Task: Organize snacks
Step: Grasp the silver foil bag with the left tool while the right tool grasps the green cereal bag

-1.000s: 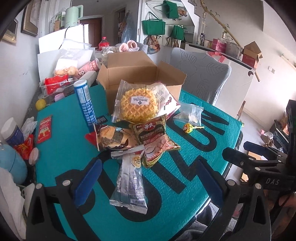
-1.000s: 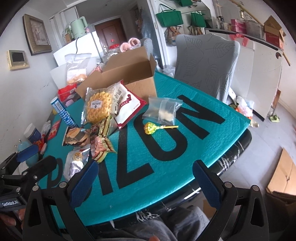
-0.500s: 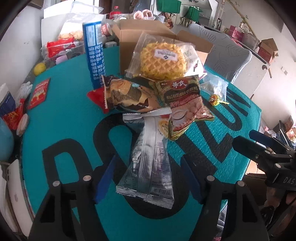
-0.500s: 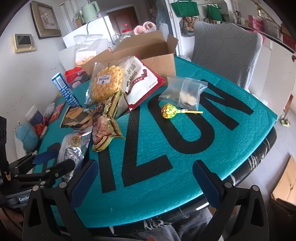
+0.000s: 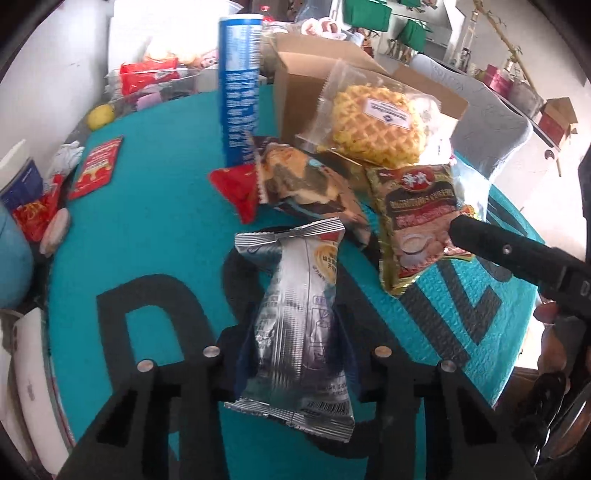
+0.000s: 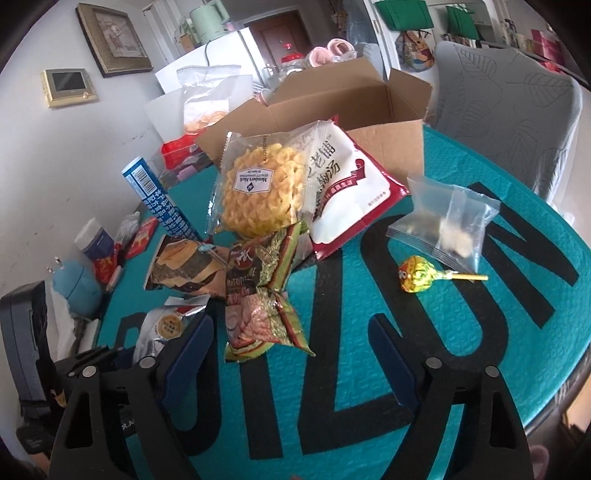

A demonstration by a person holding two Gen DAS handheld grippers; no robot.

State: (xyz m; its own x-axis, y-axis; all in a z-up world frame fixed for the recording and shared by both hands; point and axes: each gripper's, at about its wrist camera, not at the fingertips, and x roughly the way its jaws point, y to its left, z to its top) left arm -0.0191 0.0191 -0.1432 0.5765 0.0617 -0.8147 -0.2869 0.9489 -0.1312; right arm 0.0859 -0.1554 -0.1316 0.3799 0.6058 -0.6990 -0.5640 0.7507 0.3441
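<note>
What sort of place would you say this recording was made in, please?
Most likely a lived-in home: a framed picture on the wall, a brown wooden door, and a grey padded chair at a snack-covered teal table.

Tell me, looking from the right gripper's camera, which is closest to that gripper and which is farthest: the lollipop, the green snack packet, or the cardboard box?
1. Green snack packet, just ahead of the right gripper, toward its left finger.
2. Lollipop, farther out, to the right.
3. Cardboard box, at the back.

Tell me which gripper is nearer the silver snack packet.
Left. The left gripper has the silver snack packet between its jaws, which have just been closing. The right gripper sits beside it, at the green-and-gold cereal packet.
</note>
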